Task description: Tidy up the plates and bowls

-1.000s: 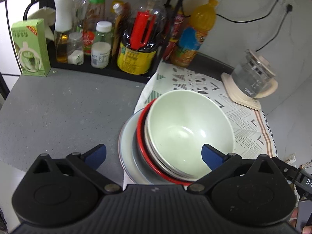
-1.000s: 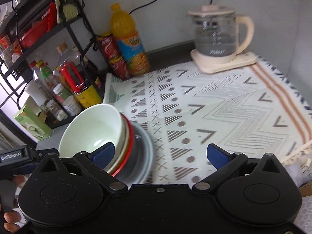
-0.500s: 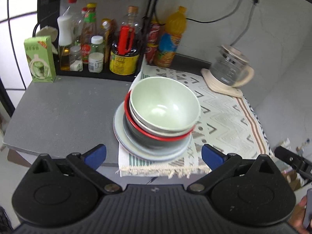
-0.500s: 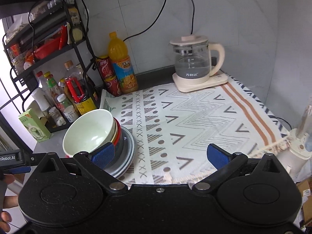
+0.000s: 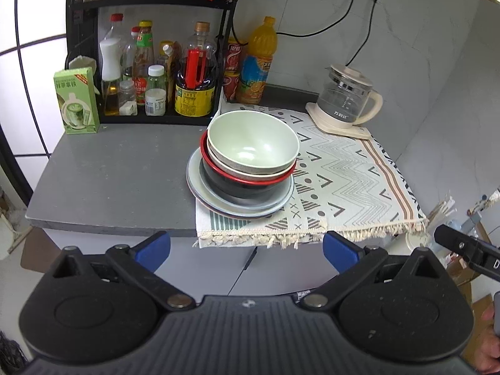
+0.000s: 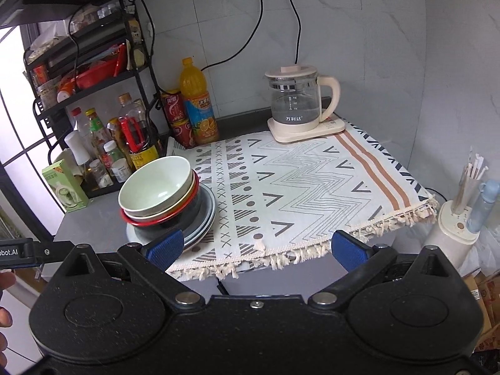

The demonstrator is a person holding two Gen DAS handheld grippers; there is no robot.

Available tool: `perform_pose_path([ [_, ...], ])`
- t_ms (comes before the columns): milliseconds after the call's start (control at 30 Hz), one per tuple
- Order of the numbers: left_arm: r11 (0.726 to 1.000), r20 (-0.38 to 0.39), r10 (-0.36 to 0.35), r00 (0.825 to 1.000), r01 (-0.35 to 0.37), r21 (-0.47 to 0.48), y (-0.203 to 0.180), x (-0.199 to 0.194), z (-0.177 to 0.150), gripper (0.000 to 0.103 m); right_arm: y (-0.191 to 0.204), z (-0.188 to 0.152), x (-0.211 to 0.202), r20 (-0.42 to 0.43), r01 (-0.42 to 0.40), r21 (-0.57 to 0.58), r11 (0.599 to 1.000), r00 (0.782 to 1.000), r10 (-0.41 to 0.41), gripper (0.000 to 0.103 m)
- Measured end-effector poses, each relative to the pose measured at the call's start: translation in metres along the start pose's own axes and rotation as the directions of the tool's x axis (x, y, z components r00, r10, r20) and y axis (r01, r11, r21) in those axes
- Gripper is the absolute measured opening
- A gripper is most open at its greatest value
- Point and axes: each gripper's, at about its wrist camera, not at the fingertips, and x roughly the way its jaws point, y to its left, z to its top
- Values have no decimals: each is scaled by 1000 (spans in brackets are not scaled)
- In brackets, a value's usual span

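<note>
A stack stands at the left edge of the patterned cloth: a pale green bowl [image 5: 251, 145] on top, a beige bowl and a red-rimmed black bowl [image 5: 243, 184] under it, on grey plates [image 5: 203, 193]. The stack also shows in the right wrist view, with the green bowl [image 6: 153, 187] and the plates [image 6: 207, 215]. My left gripper [image 5: 247, 250] is open and empty, well back from the counter edge. My right gripper [image 6: 256, 248] is open and empty, also back from the counter.
A black rack of bottles and jars [image 5: 156, 72] stands at the back left, with a green carton [image 5: 76, 100] beside it. A glass kettle [image 5: 348, 100] sits at the back right. An orange juice bottle [image 6: 197, 106] and red cans stand by the wall. The grey counter [image 5: 109, 175] lies left of the cloth.
Both grippers have pulled back and away from the stack, which now looks smaller and farther. The stack has not moved.
</note>
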Motion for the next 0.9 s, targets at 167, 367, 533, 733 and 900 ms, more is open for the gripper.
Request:
perform_pose_path([
  [167, 1000, 20, 3, 1000, -3, 25, 1, -15, -13, 103, 5, -11, -21, 23, 2, -4, 1000, 1000, -2, 102],
  [367, 999, 33, 3, 999, -5, 39, 4, -32, -26, 103, 11, -24, -42, 40, 4, -15, 1000, 999, -3, 102],
  [533, 999, 52, 18, 998, -21, 46, 9, -44, -33, 103, 17, -34, -56, 51, -2, -14, 1000, 999, 2, 102],
  [733, 997, 72, 35, 997, -39, 61, 13, -53, -38, 103, 24, -40, -64, 62, -11, -31, 999, 998, 13, 102],
  [900, 998, 78, 34, 996, -39, 55, 15, -57, -40, 103, 30, -44, -69, 63, -21, -46, 999, 998, 24, 102],
])
